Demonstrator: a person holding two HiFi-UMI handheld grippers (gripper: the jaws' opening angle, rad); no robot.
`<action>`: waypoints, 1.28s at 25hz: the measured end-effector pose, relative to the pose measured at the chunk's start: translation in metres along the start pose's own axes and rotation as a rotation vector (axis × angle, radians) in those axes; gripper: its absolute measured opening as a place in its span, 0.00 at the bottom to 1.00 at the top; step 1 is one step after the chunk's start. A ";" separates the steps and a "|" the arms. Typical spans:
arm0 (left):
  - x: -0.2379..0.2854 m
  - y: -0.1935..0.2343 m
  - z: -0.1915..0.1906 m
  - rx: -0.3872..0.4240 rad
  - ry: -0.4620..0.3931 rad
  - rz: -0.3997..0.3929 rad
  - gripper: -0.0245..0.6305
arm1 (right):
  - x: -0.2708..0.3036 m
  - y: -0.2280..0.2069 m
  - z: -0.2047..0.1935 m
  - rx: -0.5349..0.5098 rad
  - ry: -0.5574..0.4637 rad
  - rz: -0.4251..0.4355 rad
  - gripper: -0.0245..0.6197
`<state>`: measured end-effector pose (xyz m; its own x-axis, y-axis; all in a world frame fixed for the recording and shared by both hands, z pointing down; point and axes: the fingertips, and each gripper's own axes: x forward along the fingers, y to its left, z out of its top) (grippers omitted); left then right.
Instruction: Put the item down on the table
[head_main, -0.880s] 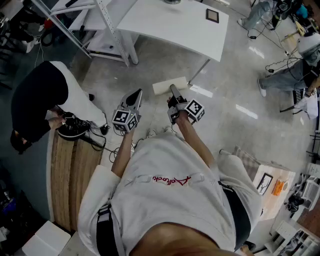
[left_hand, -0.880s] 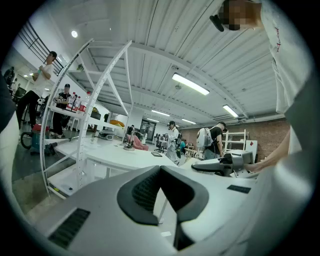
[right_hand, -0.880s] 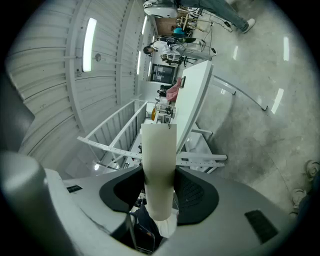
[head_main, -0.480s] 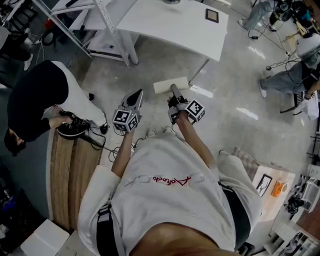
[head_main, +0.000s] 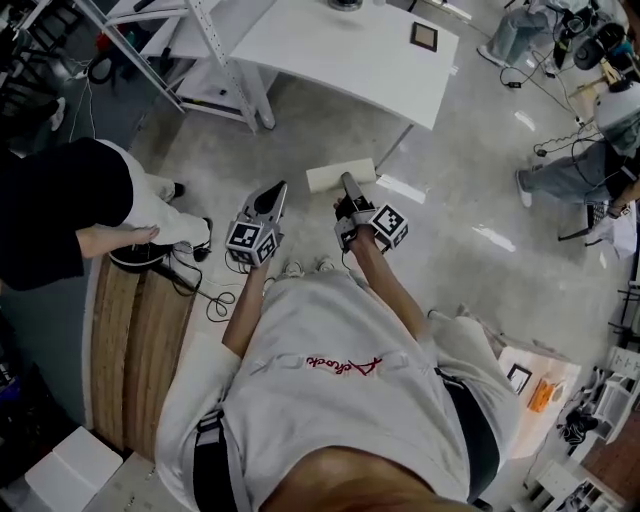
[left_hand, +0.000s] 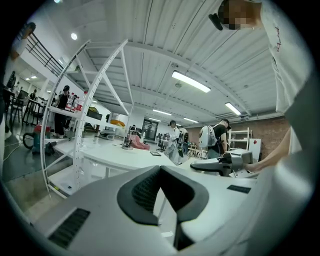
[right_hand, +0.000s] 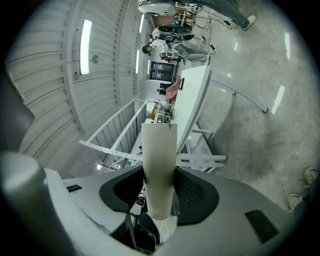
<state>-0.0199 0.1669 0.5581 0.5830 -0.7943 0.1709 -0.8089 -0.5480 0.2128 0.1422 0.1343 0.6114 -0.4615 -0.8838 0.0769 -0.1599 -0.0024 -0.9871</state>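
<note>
Cream box hung over the floor, near the white table, both arms reaching forward. On the left gripper, the jaws seemed pinched together, empty. On the right gripper, the jaws squeezed the box.

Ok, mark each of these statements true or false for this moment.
1. The right hand-held gripper grips a cream block. True.
2. The block already rests on the white table. False: it is held in the air over the floor, short of the table.
3. The left hand-held gripper holds a second block. False: nothing is between its jaws.
4. A small dark-framed square lies on the white table. True.
</note>
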 end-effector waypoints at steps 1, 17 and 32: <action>0.003 -0.003 0.000 0.000 -0.004 0.005 0.07 | 0.000 -0.001 0.004 -0.002 0.008 0.002 0.34; 0.031 -0.003 0.002 0.006 0.000 0.048 0.07 | 0.024 -0.006 0.032 -0.004 0.053 0.016 0.34; 0.085 0.054 0.014 -0.004 -0.022 0.050 0.07 | 0.101 -0.014 0.055 -0.022 0.059 0.011 0.34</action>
<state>-0.0148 0.0659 0.5702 0.5401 -0.8262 0.1602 -0.8366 -0.5064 0.2088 0.1458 0.0198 0.6250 -0.5143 -0.8544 0.0746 -0.1728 0.0180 -0.9848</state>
